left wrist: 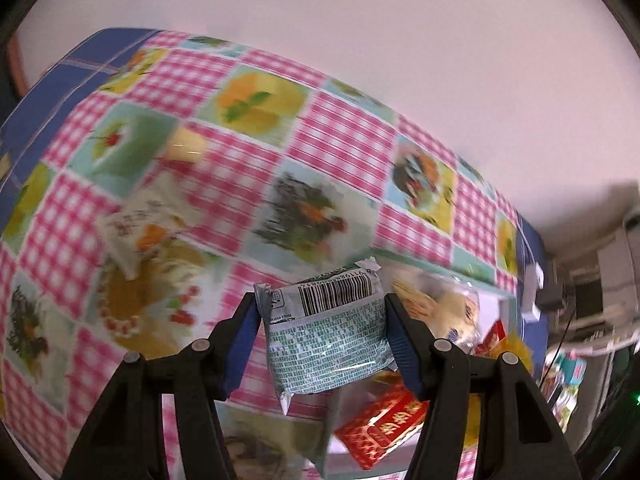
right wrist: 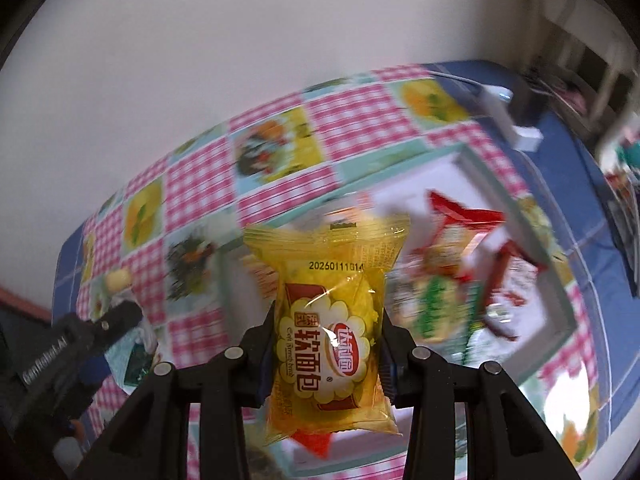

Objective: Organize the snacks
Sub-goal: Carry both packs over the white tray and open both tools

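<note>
Snacks point(left wrist: 140, 224) lie on checked tablecloth point(left wrist: 340, 128), white wall point(left wrist: 400, 20).

Open checked tablecloth point(left wrist: 340, 136) across the far middle of the table, a cream snack packet point(left wrist: 140, 224) and a yellow block point(left wrist: 186, 144) lying at its left, white tray point(right wrist: 560, 312) at right crowded with red and green wrappers point(right wrist: 452, 280), white wall point(left wrist: 400, 40) behind the table edge.

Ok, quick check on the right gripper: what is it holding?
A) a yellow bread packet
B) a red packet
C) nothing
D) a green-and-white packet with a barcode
A: the right gripper is shut on the yellow bread packet, pinched between its two fingers, while the green-and-white barcode packet sits in the left gripper.
</note>
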Motion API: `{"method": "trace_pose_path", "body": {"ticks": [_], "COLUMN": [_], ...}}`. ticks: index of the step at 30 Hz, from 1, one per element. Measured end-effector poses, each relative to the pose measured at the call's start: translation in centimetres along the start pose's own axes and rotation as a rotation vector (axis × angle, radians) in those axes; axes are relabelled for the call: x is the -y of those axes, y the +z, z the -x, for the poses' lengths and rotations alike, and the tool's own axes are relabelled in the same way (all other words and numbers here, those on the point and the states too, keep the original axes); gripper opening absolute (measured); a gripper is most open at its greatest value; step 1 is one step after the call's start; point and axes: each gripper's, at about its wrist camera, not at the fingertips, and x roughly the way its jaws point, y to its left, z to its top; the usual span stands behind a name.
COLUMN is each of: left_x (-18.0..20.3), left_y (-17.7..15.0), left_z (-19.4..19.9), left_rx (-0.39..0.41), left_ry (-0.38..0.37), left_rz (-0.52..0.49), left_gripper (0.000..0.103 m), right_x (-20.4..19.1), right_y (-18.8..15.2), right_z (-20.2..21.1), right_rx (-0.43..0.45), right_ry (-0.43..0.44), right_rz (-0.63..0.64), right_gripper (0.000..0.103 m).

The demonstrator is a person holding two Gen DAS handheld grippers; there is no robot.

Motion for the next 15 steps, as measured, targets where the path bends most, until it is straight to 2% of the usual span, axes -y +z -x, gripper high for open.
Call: {"method": "trace_pose_path", "body": {"ticks": [6,15], "left_x": [4.2,6.4], "left_y": [-1.1,-2.5], "left_z": [-3.3,-6.9], "left_rx": [-0.023,-0.060], "left_ry": [0.004,-0.003], "left_rz": [-0.108,-0.182], "left_gripper": [0.063,0.063], "right_x": [4.7,8.9], "right_y": [0.9,1.6], "right_z": [-0.4,-1.5], "right_rx": [0.000,-0.021], "right_ry": [-0.041,-0.068], "right_rz": [-0.104,-0.190], "right_gripper": [0.043,0.043]}}
